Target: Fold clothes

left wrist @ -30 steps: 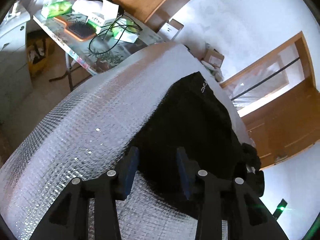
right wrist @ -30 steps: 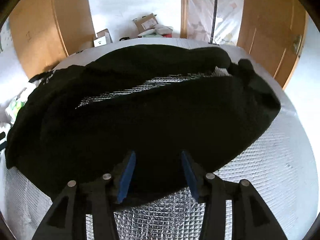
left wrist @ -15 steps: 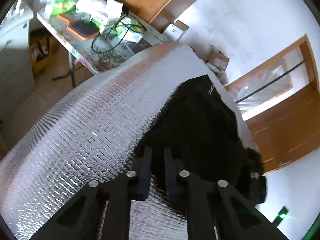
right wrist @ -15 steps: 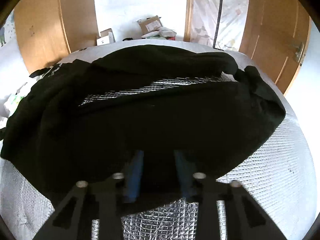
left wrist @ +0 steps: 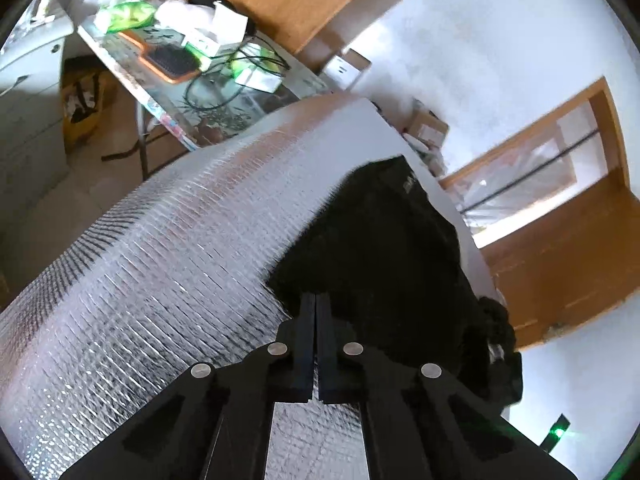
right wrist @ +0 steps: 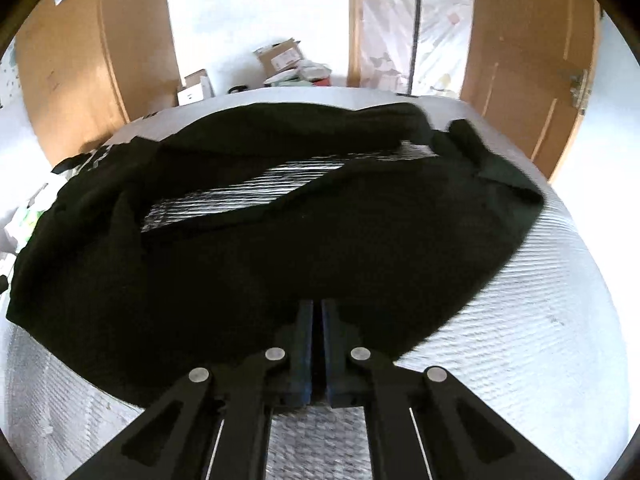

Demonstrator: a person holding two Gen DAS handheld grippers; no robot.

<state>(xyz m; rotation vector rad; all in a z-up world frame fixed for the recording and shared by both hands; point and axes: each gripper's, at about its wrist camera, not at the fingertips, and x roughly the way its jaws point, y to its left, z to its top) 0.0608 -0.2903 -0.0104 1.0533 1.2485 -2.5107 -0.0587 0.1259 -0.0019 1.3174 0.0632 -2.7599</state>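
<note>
Black garment (right wrist: 280, 240) on foil-covered bench (left wrist: 140, 280). Left gripper (left wrist: 316, 300) and right gripper (right wrist: 316, 308) each clamped on near hem at 6 o'clock. Risk: thin hem slips free when lifted.

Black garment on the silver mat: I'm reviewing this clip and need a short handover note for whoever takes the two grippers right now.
Left gripper: jaws shut on the near edge of the black garment, at its left corner.
Right gripper: jaws shut on the same near edge, further along.
Garment: spread across the silver mat, rumpled, with a strip of mat showing through a gap in the cloth in the right wrist view. Its far end is bunched up.
Done: both edge grips taken.
Left: no fold made yet. Probably lift the near edge and carry it over toward the far side, then smooth and fold again.
</note>
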